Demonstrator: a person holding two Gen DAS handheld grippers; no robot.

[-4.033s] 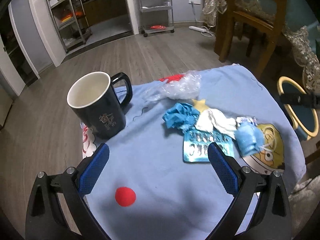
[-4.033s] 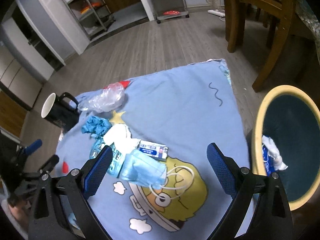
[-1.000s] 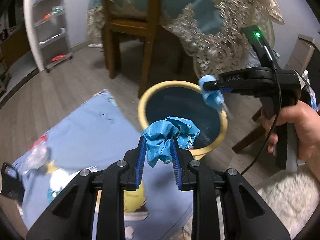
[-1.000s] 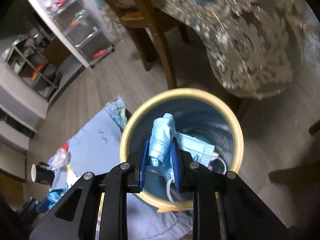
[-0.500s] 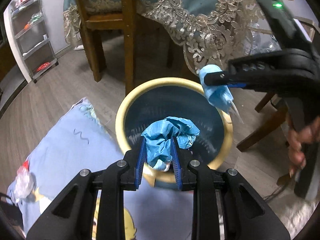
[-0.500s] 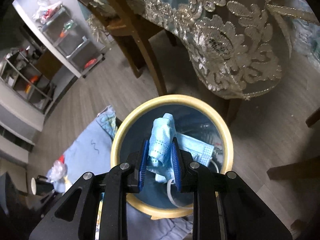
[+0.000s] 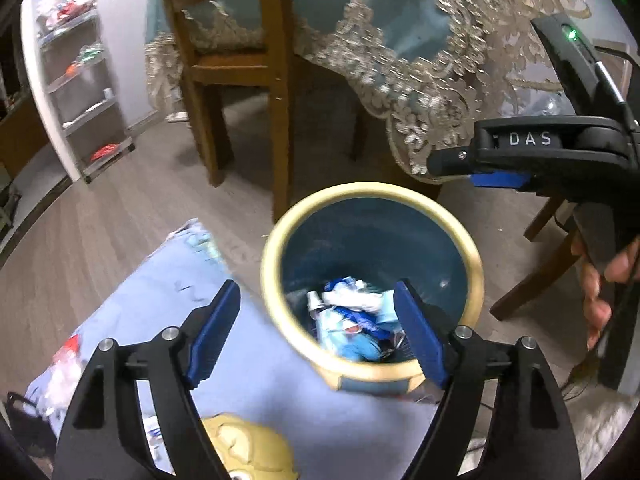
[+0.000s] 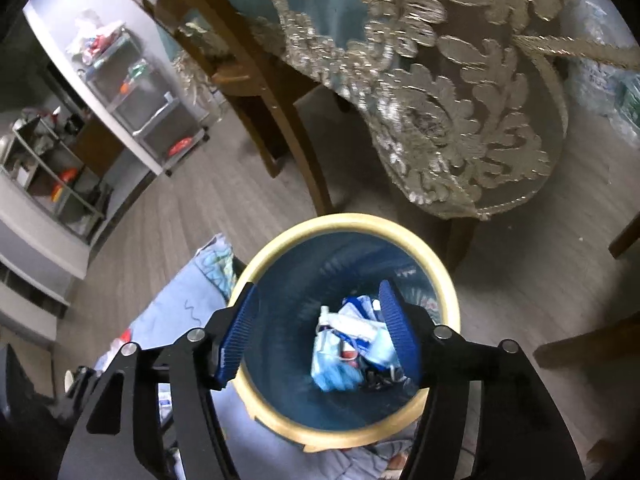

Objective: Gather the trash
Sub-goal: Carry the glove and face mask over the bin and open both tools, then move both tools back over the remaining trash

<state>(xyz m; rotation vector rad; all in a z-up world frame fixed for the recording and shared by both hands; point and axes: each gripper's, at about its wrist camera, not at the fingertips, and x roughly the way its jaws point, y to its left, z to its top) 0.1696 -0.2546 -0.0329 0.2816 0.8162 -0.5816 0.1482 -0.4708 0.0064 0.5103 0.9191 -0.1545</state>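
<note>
A round trash bin (image 7: 472,252) with a cream rim and dark blue inside stands on the floor beside the blue cloth; it also shows in the right wrist view (image 8: 448,276). A heap of blue and white trash (image 7: 352,320) lies at its bottom, also seen in the right wrist view (image 8: 352,344). My left gripper (image 7: 320,328) is open and empty above the bin's near rim. My right gripper (image 8: 320,328) is open and empty straight over the bin's mouth. The right gripper's body shows from the side in the left wrist view (image 7: 520,152), above the bin's far right.
A blue cartoon cloth (image 7: 168,300) lies left of the bin with a clear plastic wrapper (image 7: 60,376) on it. A wooden chair (image 7: 240,68) and a table with a lace cloth (image 7: 420,60) stand behind the bin. Shelving (image 7: 80,80) is at the far left.
Both grippers have opened over the bin. The blue glove from the left and the face mask from the right have dropped into it.
</note>
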